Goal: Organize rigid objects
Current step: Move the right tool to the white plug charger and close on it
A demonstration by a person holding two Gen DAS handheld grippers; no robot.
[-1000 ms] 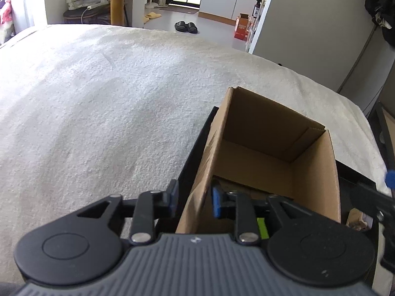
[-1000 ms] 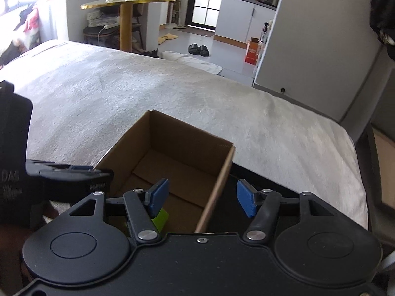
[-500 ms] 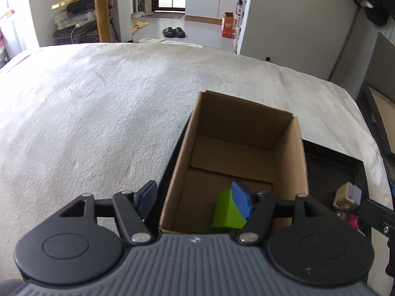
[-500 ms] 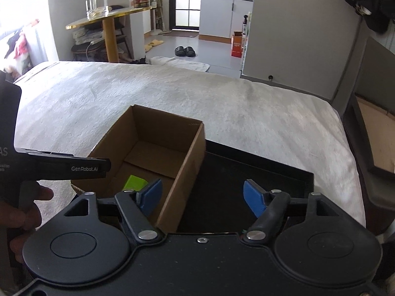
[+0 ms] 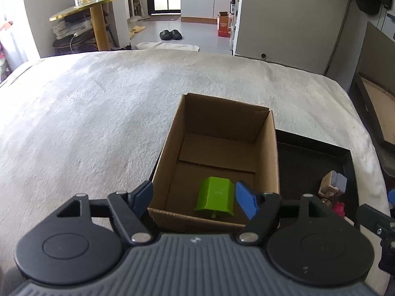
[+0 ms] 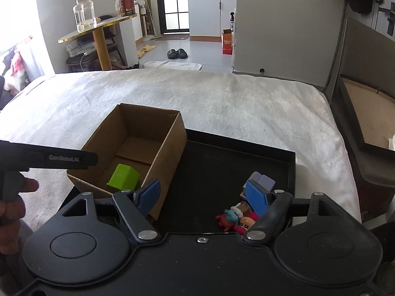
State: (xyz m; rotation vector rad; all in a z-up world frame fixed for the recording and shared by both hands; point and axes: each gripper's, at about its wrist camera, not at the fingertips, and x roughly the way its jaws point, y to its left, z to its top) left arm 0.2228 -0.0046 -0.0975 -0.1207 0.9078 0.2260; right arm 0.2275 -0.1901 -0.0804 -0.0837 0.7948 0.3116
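An open cardboard box [image 5: 269, 153] [image 6: 170, 148] stands on a white bedcover, against a black tray [image 5: 318, 157] [image 6: 222, 162]. A green block [image 5: 215, 194] [image 6: 123, 178] lies on the box floor near its front wall. My left gripper [image 5: 195, 198] is open and empty, raised above the box's front edge; its side shows in the right wrist view [image 6: 47, 160]. My right gripper [image 6: 203, 194] is open and empty above the tray. Small toys [image 6: 238, 215] [image 5: 332, 190] lie in the tray's near right corner, partly hidden by my right fingertip [image 6: 256, 197].
The white bedcover [image 5: 86, 123] spreads far to the left and back. A dark frame with a brown panel [image 6: 365, 123] stands at the right of the bed. A yellow-topped table [image 6: 96, 28] with a glass jar stands beyond the bed.
Both grippers have risen and pulled back from the box. My left gripper has opened wider and the green block now lies free on the box floor. The toys came into view.
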